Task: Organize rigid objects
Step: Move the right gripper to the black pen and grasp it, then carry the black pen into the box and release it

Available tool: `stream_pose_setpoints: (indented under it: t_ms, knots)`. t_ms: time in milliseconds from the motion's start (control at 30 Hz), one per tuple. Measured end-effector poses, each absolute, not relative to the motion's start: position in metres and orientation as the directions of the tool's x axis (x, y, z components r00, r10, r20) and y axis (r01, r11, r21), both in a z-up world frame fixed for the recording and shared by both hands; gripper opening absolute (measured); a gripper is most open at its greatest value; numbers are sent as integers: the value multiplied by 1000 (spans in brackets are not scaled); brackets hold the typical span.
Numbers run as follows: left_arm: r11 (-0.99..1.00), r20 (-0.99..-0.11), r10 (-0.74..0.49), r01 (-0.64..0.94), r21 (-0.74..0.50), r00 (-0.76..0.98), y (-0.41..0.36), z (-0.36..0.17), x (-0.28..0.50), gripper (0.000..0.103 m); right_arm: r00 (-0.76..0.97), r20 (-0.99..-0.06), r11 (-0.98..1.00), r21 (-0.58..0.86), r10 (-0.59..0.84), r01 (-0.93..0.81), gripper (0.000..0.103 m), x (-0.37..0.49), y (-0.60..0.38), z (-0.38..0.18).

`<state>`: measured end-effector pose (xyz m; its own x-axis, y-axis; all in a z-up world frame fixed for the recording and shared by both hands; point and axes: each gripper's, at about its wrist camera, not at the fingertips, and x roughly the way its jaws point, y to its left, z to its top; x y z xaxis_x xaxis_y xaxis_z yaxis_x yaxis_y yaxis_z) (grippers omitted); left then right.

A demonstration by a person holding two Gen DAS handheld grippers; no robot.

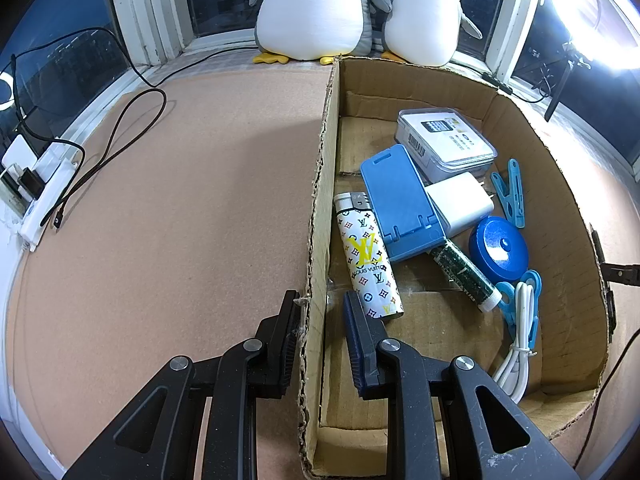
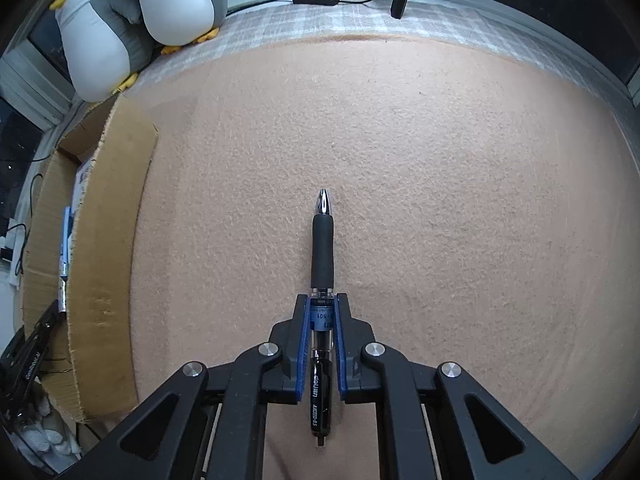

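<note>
- On the right half of the left wrist view, the cardboard box (image 1: 560,216) already holds many rigid things: a patterned lighter (image 1: 368,256), a blue phone stand (image 1: 400,204), a white charger (image 1: 460,204), a clear plastic case (image 1: 444,140), a blue round tape measure (image 1: 498,248), a dark green tube (image 1: 464,270), blue clothespins (image 1: 510,192) and a white cable (image 1: 516,344) at the lower right.
- This part of the task looks done, since the pink mat (image 1: 180,200) to the left of the box shows no loose thing to collect, only a black cable (image 1: 116,140) near the upper left edge.
- At the lower centre of the same view, the left gripper (image 1: 322,308) is clamped on the left wall of the box, one finger outside and one inside, so it seems to steady the box.
- At the lower centre of the right wrist view, the right gripper (image 2: 322,320) is closed tight on the black pen (image 2: 322,264); its blue pads press on the clear barrel, and the silver tip points toward the top of the frame.
- The pen lies along the mat or just above it; which one is hard to tell.
- It seems to be the last thing left outside, as the mat around it is bare.
- What remains, by this judgement, is to carry the pen to the box at the left edge of this view and to release it inside.
- Two plush penguins (image 2: 132,16) sit at the upper left, behind the box, and are soft, so probably not part of the work.
</note>
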<state>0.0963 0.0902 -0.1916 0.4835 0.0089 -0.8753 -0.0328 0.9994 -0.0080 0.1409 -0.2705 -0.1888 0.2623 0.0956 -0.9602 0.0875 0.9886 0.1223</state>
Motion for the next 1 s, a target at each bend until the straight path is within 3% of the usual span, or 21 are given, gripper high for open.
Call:
stream_pose_setpoints:
  t_ms: [467, 1000]
  knots:
    - [999, -874, 18, -34, 2, 485, 88, -191, 98, 24, 438, -865, 967, 251, 243, -41, 10, 146, -228, -108]
    - [999, -872, 22, -38, 4, 489, 87, -191, 96, 24, 383, -835, 913, 316, 396, -257, 10, 163, -121, -101]
